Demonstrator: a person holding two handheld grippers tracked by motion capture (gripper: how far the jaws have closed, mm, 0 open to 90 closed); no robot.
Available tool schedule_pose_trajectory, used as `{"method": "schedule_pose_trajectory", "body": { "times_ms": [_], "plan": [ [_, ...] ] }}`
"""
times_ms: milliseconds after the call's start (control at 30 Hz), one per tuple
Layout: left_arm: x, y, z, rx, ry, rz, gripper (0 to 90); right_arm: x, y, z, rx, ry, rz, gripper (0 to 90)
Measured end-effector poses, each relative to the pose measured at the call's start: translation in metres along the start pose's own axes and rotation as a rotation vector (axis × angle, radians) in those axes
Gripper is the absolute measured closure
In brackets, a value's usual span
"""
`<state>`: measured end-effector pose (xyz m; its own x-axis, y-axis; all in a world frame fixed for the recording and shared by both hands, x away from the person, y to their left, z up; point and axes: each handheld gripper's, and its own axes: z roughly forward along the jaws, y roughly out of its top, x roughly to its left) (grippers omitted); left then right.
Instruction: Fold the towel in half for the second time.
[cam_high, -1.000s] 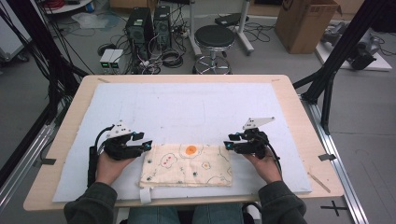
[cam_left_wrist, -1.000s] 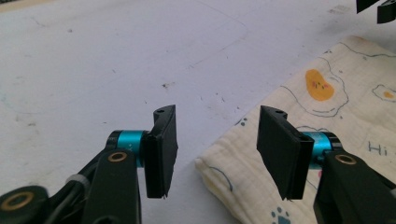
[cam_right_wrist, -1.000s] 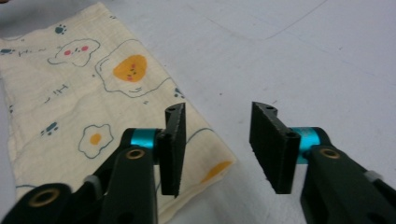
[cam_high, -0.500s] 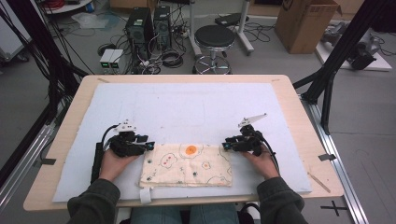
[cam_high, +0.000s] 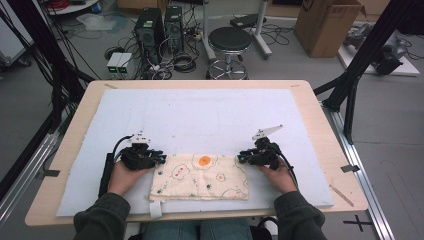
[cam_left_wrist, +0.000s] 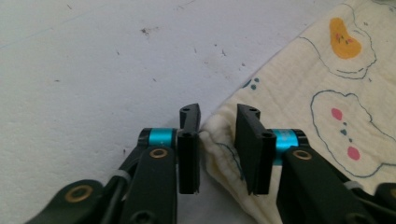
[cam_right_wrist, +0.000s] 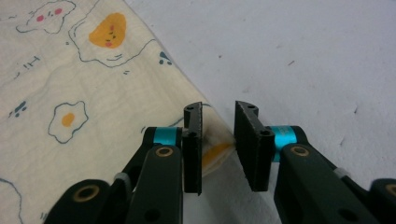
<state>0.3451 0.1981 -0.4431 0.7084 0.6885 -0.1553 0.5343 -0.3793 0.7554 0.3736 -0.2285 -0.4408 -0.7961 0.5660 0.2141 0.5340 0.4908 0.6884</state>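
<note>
High view: a folded cream cloth (cam_high: 200, 176) printed with fried eggs lies at the 6 o'clock edge of a white mat (cam_high: 210, 120) on the wooden table (cam_high: 320, 100), right in front of the person. The left gripper (cam_high: 159, 159) sits at the cloth's 9 o'clock end, the right gripper (cam_high: 241, 157) at its 3 o'clock end, each held in a hand. Left gripper view: the left gripper's (cam_left_wrist: 217, 122) jaws have just been closing and now stand narrow, with the cloth's (cam_left_wrist: 308, 107) rolled corner between them; the pads are not yet pressing it. Right gripper view: the right gripper's (cam_right_wrist: 218, 120) jaws, likewise just closing, stand narrow around the corner of the cloth (cam_right_wrist: 84, 88), a gap remaining at the 3 o'clock jaw.
</note>
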Motion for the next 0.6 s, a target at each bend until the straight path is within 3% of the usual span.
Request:
{"method": "schedule_pose_trajectory", "body": {
  "times_ms": [133,333,600],
  "plan": [
    [-0.0035,-0.0004,-0.0002,0.006,-0.004,0.027,82.3,0.0019,-0.0008,0.0001,0.003,0.009,0.006,81.9],
    [-0.0045,-0.0005,-0.0020,-0.002,-0.004,0.031,84.4,-0.0001,-0.0030,-0.0017,-0.013,0.027,0.033,84.6],
    [-0.0044,0.0011,-0.0064,-0.036,0.021,0.042,84.7,-0.0005,-0.0003,-0.0042,-0.029,0.017,0.023,85.1]
  ]
}}
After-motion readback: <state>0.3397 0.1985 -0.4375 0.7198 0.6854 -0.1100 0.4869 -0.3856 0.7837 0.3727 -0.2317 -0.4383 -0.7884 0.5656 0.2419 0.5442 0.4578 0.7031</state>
